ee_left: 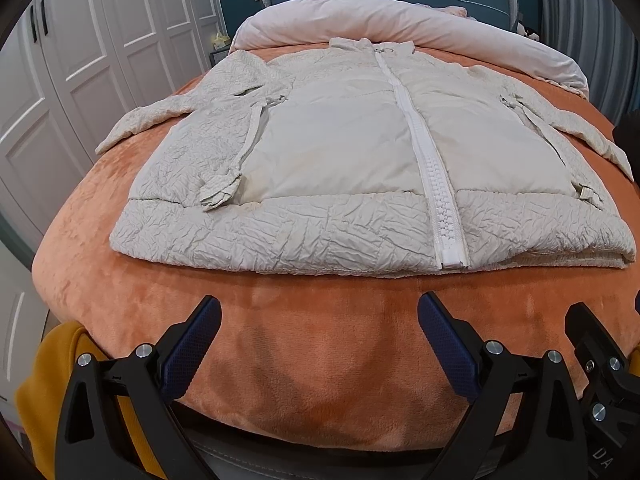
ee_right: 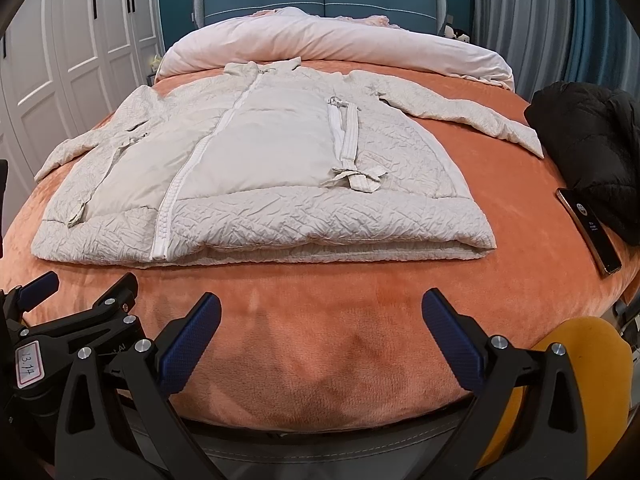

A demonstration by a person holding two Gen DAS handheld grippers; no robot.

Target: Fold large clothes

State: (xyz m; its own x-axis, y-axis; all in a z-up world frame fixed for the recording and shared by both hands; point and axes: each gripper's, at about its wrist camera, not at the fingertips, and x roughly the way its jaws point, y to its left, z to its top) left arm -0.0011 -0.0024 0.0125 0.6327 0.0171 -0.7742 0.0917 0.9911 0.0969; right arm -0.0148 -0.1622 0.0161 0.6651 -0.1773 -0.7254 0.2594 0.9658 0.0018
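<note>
On the orange bedspread point(ee_left: 320, 340), the cream coat point(ee_left: 340, 140) lies before both wide, empty claws, sleeve seemingly cropped.

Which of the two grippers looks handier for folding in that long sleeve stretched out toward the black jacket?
Probably the right gripper: the outstretched sleeve lies on its side of the cream coat. The left gripper sits nearer the other sleeve. Both are open, empty.

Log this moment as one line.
coat: flat on bed, zipped, hem doubled | left claw: open, empty | right claw: open, empty | phase: pre-grasp
</note>
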